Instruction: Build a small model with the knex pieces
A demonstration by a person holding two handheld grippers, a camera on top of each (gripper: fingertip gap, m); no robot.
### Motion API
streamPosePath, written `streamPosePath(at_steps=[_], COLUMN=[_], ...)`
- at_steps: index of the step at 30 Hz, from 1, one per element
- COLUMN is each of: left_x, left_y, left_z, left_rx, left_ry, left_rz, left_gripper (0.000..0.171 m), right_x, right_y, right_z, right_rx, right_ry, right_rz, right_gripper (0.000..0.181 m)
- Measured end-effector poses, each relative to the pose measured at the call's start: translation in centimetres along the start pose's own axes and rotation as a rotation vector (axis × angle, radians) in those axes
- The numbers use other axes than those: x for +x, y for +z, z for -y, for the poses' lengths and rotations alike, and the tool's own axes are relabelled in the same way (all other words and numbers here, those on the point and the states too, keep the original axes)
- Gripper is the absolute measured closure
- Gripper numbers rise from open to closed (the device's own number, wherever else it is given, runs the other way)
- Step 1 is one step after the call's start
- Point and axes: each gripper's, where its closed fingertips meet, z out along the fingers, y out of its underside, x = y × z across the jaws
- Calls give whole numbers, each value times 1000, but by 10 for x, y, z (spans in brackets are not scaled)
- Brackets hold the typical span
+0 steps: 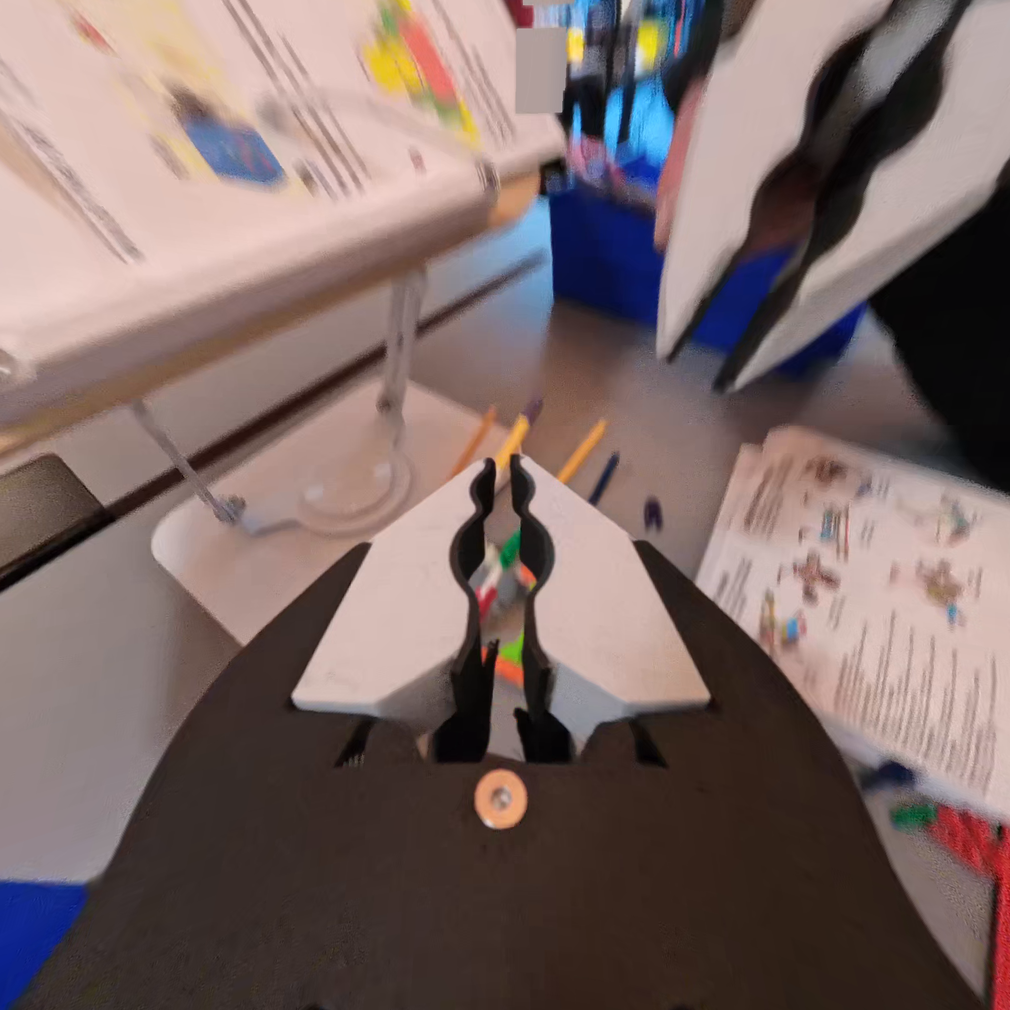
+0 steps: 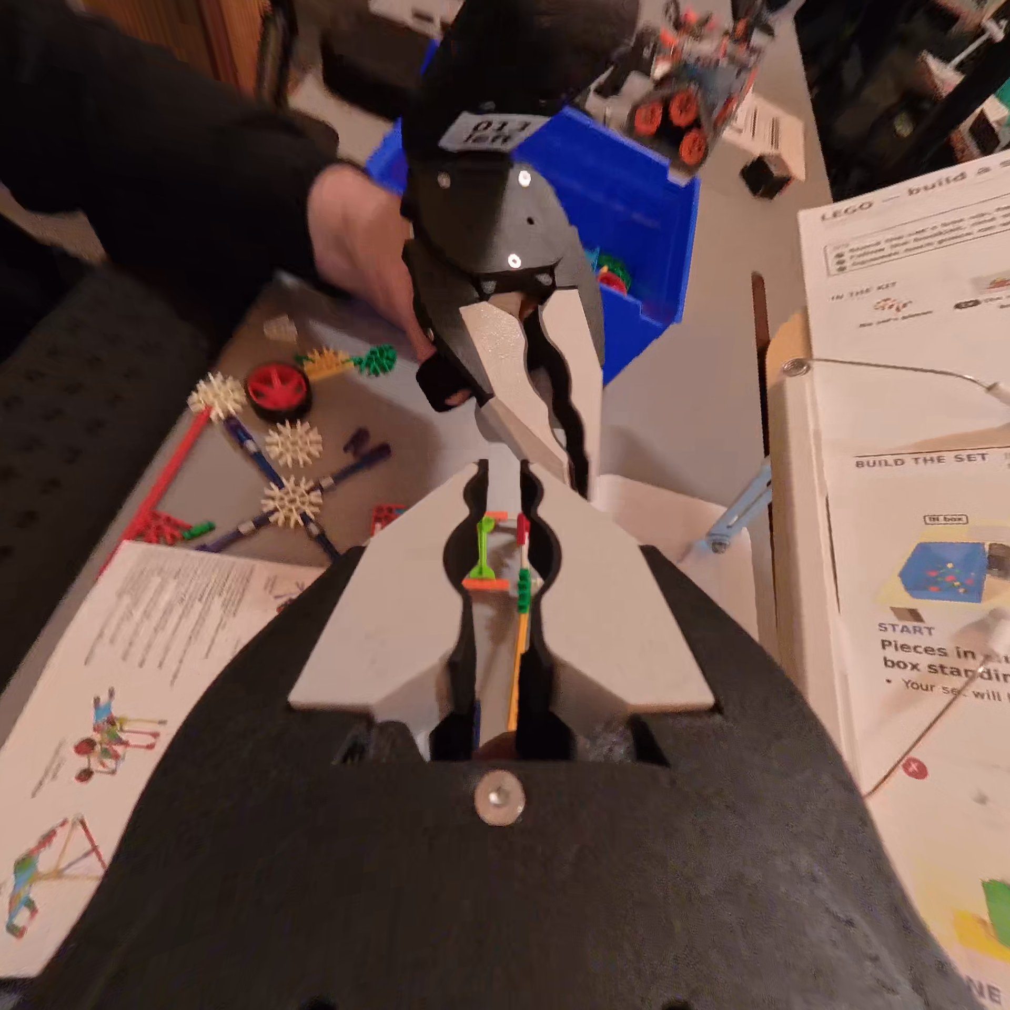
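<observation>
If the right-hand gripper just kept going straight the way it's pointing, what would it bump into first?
Probably the left gripper, whose white fingers hang just beyond the right gripper, slightly to the right. Depth is hard to judge: it might pass beside them. Beyond lies the blue bin. A small rod-and-connector piece shows between its own fingers.

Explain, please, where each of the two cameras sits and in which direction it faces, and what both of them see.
Left wrist view: sits on the left gripper, looking down along its fingers at pencils and a tilted sheet stand; the right gripper shows at upper right.
Right wrist view: sits on the right gripper, facing the table's rod-and-connector toys; the left gripper, a hand and a dark sleeve show.
Shared: the blue bin and the instruction sheet.
</observation>
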Motion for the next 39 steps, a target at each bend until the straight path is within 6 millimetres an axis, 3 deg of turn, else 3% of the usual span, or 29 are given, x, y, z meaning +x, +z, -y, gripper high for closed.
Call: streamPosePath(at_steps=[4, 11, 20, 27, 30, 34, 36, 39], left_x=[34, 48, 45, 40, 27, -4, -16, -17], left_y=[-8, 0, 7, 7, 5, -5, -14, -22], left_z=[-66, -128, -127, -103, -68, -12, 5, 23], left_rx=[-362, -648, -642, -537, -389, -154, -95, -9], left_ry=[118, 261, 325, 343, 373, 556, 666, 787], left_rz=[-136, -134, -84, -50, 46, 354, 485, 592], left_gripper=[157, 133, 151, 151, 151, 151, 152, 151], right_x=[-3, 1, 4, 10, 16, 31, 33, 36], right_y=[7, 13, 9, 7, 7, 8, 11, 21], right_z=[-15, -27, -26, -27, -27, -20, -15, -15], right_rx=[-94, -138, -130, -119, -94, -3, 55, 87], right_ry=[-17, -9, -10, 21, 70, 205, 275, 354], right_rz=[5, -3, -18, -34, -41, -49, -26, -2], right_gripper=[172, 175, 176, 176, 171, 159, 157, 157])
